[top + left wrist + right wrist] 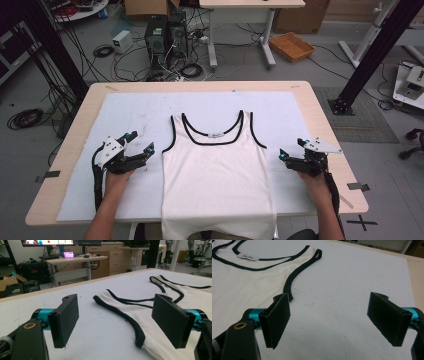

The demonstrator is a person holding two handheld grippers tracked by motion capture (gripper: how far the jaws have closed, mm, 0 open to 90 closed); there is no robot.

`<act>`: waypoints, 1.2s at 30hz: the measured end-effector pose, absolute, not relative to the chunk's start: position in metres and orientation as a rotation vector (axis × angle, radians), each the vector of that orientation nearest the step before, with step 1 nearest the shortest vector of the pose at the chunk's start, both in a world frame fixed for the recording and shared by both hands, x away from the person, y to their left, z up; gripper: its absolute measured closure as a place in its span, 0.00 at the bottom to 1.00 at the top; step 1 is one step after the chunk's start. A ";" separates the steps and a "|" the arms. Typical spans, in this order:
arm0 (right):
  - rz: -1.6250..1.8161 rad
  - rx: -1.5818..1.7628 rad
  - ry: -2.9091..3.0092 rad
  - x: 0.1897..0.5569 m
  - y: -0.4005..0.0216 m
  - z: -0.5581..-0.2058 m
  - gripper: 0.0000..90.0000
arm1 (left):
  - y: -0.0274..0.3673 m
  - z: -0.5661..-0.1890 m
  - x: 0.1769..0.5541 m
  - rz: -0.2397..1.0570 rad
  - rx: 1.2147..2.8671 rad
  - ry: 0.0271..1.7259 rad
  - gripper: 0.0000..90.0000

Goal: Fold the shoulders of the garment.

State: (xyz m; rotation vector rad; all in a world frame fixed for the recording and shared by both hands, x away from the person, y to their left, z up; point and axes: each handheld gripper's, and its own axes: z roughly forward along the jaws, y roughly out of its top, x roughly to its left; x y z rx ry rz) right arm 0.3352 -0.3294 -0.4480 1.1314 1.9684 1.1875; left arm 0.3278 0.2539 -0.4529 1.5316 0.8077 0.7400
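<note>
- White sleeveless tank top with black trim at neck and armholes (217, 170) lies flat, face up, on the white foam mat (125, 107) that covers the light wooden table (320, 115).
- Top sits roughly mid-mat, neckline toward the far edge; hem hangs over the near edge of the table.
- Small white label (247, 256) shows inside the back of the neck.
- Left gripper (140, 142), black with teal fittings: jaws spread wide, nothing between them. Held in the person's left hand (117, 177) just off the top's left side, level with the armhole, close to the fabric but not touching it.
- Left gripper view: black-trimmed armhole edge (130, 320) runs between the two black jaws farther out on the mat; pads are clear of it.
- Right gripper (292, 149), same build: jaws also spread wide, empty. Held in the right hand (312, 182) near the top's right side, with a strip of bare mat between it and the fabric.
- Right gripper view: bare mat between the jaws; the bottom of the right armhole trim (289, 288) sits just beyond the left-hand pad.
- Both grippers are low over the mat, one each side of the top, well apart from each other.
- Behind the table: grey floor with cable clutter, a black computer tower (157, 35), a woven orange tray (291, 46).
</note>
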 end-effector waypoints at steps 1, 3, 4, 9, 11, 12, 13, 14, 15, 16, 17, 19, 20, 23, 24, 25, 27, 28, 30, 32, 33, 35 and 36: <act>1.186 1.131 1.968 0.335 -0.329 -0.448 0.20 | 0.254 -0.453 0.328 0.741 1.534 0.805 0.24; 1.184 1.132 1.970 0.335 -0.329 -0.448 0.20 | 0.254 -0.453 0.328 0.745 1.538 0.805 0.24; 1.184 1.132 1.970 0.335 -0.329 -0.448 0.20 | 0.254 -0.453 0.328 0.745 1.538 0.805 0.24; 1.186 1.140 1.969 0.335 -0.329 -0.448 0.20 | 0.254 -0.453 0.328 0.744 1.533 0.809 0.24; 1.184 1.139 1.970 0.336 -0.329 -0.448 0.20 | 0.254 -0.453 0.328 0.742 1.530 0.811 0.24; 1.179 1.143 1.975 0.336 -0.329 -0.448 0.20 | 0.254 -0.453 0.328 0.741 1.530 0.812 0.24; 1.177 1.147 1.977 0.337 -0.329 -0.448 0.20 | 0.254 -0.453 0.328 0.742 1.530 0.811 0.24; 1.174 1.149 1.978 0.337 -0.329 -0.448 0.20 | 0.254 -0.453 0.328 0.742 1.531 0.811 0.24; 1.174 1.149 1.978 0.337 -0.329 -0.448 0.20 | 0.254 -0.453 0.328 0.742 1.531 0.811 0.24; 1.171 1.139 1.981 0.337 -0.329 -0.448 0.20 | 0.253 -0.453 0.328 0.746 1.537 0.809 0.24; 1.166 1.141 1.979 0.337 -0.328 -0.448 0.20 | 0.253 -0.453 0.327 0.746 1.538 0.808 0.24; 1.160 1.140 1.982 0.337 -0.328 -0.448 0.20 | 0.253 -0.453 0.327 0.744 1.540 0.804 0.24; 1.147 1.138 1.986 0.337 -0.327 -0.448 0.20 | 0.253 -0.453 0.327 0.744 1.539 0.804 0.24; 1.117 1.126 2.004 0.338 -0.324 -0.449 0.20 | 0.253 -0.453 0.327 0.743 1.541 0.805 0.24; 1.105 1.126 2.007 0.337 -0.323 -0.449 0.20 | 0.253 -0.453 0.327 0.742 1.539 0.806 0.24; 1.097 1.122 2.005 0.338 -0.323 -0.449 0.20 | 0.253 -0.453 0.327 0.742 1.542 0.803 0.24; 1.078 1.127 2.004 0.337 -0.322 -0.448 0.20 | 0.253 -0.453 0.327 0.745 1.545 0.807 0.24; 1.068 1.129 2.005 0.337 -0.322 -0.448 0.20 | 0.253 -0.452 0.327 0.744 1.546 0.808 0.24; 1.079 1.139 2.007 0.337 -0.323 -0.447 0.20 | 0.253 -0.453 0.327 0.740 1.540 0.811 0.24; 1.121 1.128 2.009 0.336 -0.322 -0.444 0.21 | 0.254 -0.453 0.327 0.740 1.537 0.817 0.24; 1.142 1.120 2.006 0.335 -0.321 -0.441 0.20 | 0.254 -0.453 0.328 0.738 1.535 0.818 0.24; 1.179 1.114 2.016 0.335 -0.317 -0.434 0.20 | 0.254 -0.453 0.328 0.735 1.534 0.822 0.24; 1.198 1.108 2.025 0.336 -0.313 -0.429 0.20 | 0.254 -0.453 0.328 0.734 1.533 0.822 0.24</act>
